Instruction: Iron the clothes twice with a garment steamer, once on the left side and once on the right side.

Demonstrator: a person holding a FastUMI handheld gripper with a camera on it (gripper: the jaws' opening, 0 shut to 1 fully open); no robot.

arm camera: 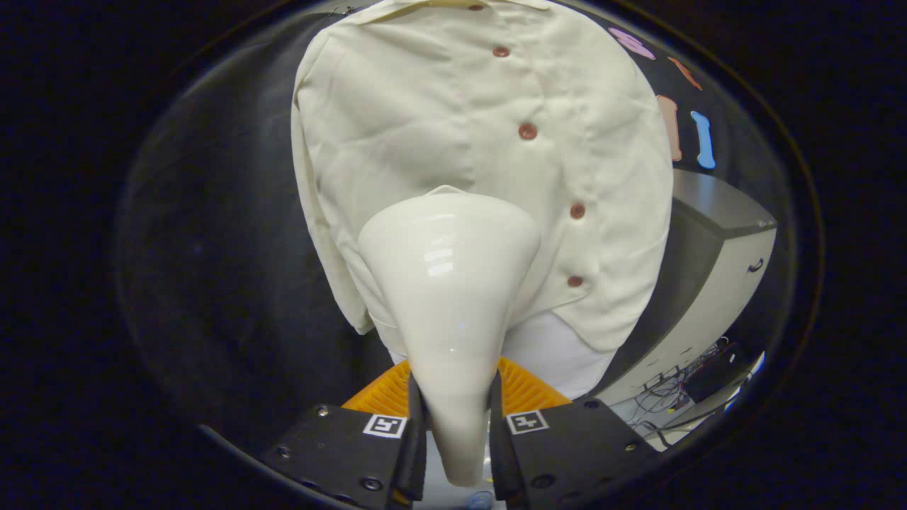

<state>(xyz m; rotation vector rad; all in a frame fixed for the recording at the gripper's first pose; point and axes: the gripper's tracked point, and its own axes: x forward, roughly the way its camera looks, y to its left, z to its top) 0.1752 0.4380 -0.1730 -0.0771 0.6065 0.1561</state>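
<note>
A cream shirt (425,120) with a row of dark red buttons (527,131) hangs in front of me against the black booth wall. A glossy white garment steamer (446,283) widens from a narrow handle into a broad head. Its head lies against the shirt's lower part, to the left of the button row. My gripper (457,418) is shut on the steamer's handle, with both fingers pressing its sides. The steamer head hides the cloth behind it. A white under-layer (553,347) shows below the shirt's hem.
A grey-topped white cabinet (716,269) stands to the right of the shirt. Tangled cables (680,386) lie on the floor at its foot. Black cloth (220,248) hangs to the left of the shirt.
</note>
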